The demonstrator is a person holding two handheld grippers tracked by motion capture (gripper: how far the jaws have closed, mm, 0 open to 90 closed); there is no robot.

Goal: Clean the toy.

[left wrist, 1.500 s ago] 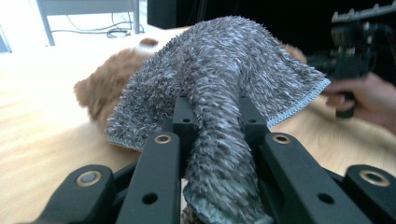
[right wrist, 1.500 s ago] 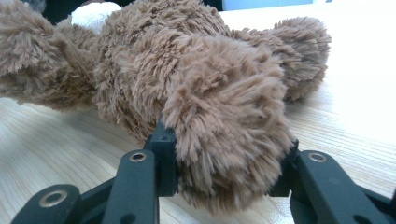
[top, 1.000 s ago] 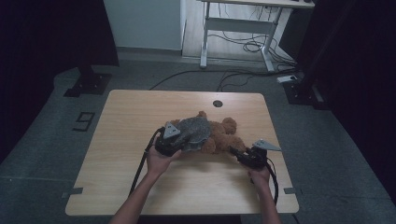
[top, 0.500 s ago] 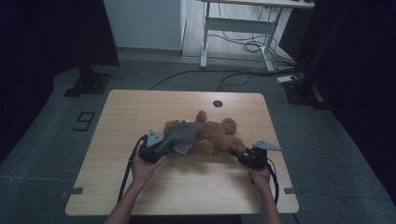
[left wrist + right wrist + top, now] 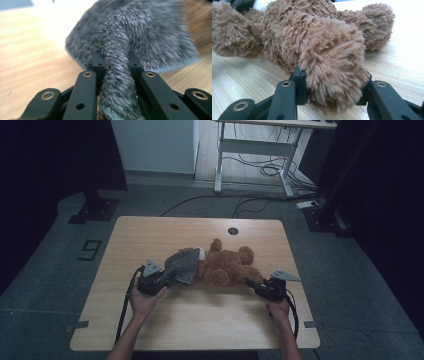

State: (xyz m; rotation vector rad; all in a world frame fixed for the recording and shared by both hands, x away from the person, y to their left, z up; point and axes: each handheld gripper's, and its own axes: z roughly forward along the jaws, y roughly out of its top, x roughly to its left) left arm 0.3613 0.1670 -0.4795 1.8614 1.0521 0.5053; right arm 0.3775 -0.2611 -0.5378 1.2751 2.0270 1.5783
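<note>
Lying across the table's [image 5: 150, 330] middle, the teddy bear [image 5: 227, 266] runs left to right. The left gripper [image 5: 167, 276] pinches the grey garment [image 5: 184, 264] at its left end; the right gripper [image 5: 254, 286] clamps a leg [image 5: 332, 72] at the right.

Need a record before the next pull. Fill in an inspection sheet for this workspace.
Surface: light wooden table, round hole near its far edge.
Job's things: brown teddy bear lying on the table; grey furry garment at its left end.
Clutter: nothing seen.
Grippers: left gripper shut on a bunched fold of the garment; right gripper shut on one bear limb, fingers on both sides.
Cables: one cable trails from the left gripper; more lie on the floor beyond.
Surroundings: grey floor, white desk frame behind, dark drapes at the sides.
</note>
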